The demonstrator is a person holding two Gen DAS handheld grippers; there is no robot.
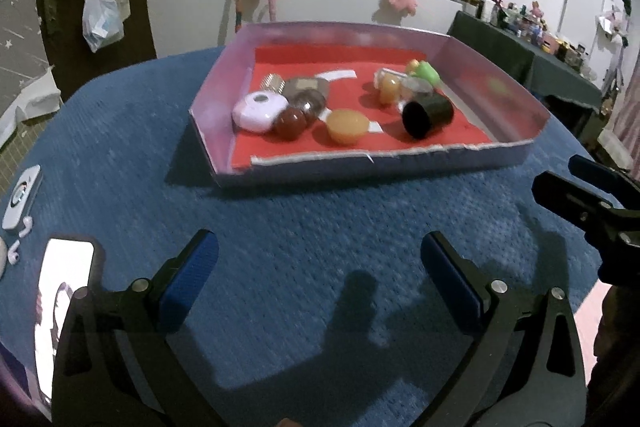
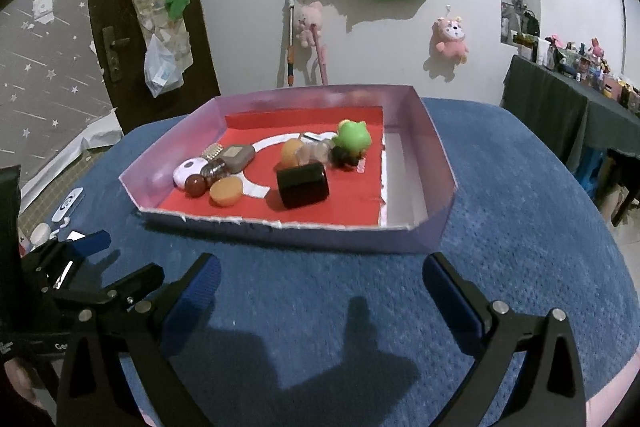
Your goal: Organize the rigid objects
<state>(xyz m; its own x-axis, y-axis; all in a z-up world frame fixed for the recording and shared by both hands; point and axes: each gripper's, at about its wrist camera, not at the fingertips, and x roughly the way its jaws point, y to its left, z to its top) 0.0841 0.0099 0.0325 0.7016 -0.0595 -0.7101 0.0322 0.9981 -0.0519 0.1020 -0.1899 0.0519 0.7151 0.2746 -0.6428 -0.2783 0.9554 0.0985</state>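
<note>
A shallow purple box (image 1: 436, 163) (image 2: 288, 233) with a red floor sits on the blue cloth. Inside lie a black cylinder (image 1: 427, 114) (image 2: 303, 185), an orange cup (image 1: 346, 126) (image 2: 226, 191), a white round case (image 1: 260, 111) (image 2: 189, 171), a brown ball (image 1: 291, 123) (image 2: 195, 185), a green frog toy (image 1: 424, 71) (image 2: 353, 135) and several other small items. My left gripper (image 1: 320, 267) hovers open over the cloth in front of the box, nothing between its blue pads. My right gripper (image 2: 320, 279) is also open and empty, just before the box's near wall.
At the cloth's left edge lie a lit phone (image 1: 60, 291), a white remote-like device (image 1: 22, 197) (image 2: 68, 204) and earbuds (image 1: 16, 255). The other gripper shows at the right edge (image 1: 588, 203) and lower left (image 2: 80, 267). A dark cluttered table (image 2: 580, 115) stands far right.
</note>
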